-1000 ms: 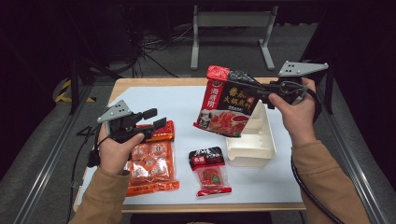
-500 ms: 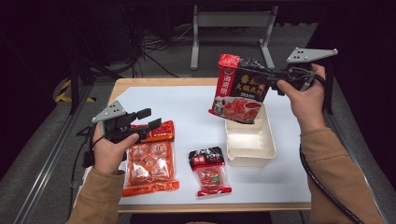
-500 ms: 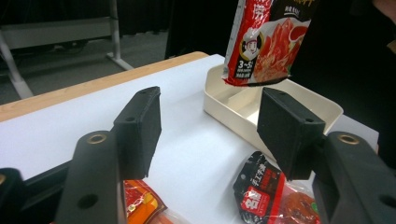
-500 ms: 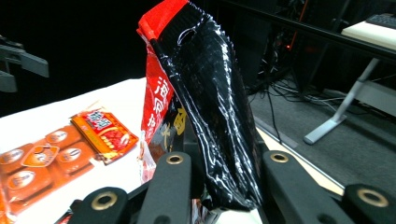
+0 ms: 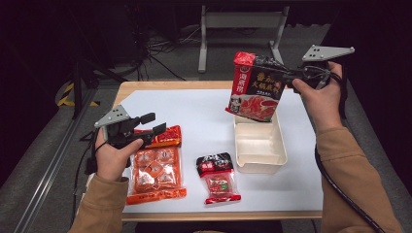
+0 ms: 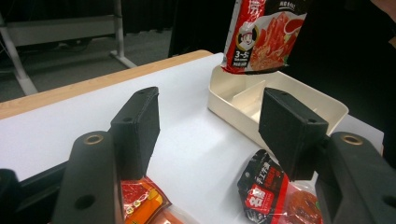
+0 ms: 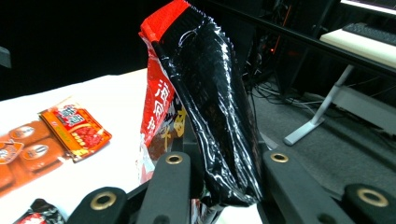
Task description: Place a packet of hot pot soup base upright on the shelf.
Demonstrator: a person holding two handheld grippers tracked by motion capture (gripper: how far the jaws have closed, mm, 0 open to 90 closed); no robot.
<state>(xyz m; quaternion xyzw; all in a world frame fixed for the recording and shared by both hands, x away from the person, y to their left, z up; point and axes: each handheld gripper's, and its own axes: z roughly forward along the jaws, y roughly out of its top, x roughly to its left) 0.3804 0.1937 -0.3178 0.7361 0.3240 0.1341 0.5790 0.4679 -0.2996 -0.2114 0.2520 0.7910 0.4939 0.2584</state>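
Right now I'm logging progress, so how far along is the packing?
Nothing lies in the white tray yet. In hand: the right gripper holds the black-and-red pouch above it. Left: the orange pack under the open left gripper, and the small sachet.

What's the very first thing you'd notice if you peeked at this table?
The big red and black pouch, gripped by the right gripper and hanging in the air above the far end of the cream tray. Next, the bright orange packet lying flat near the table's left edge, with the left gripper held open just over its top. A small red and black packet lies between the orange packet and the tray.
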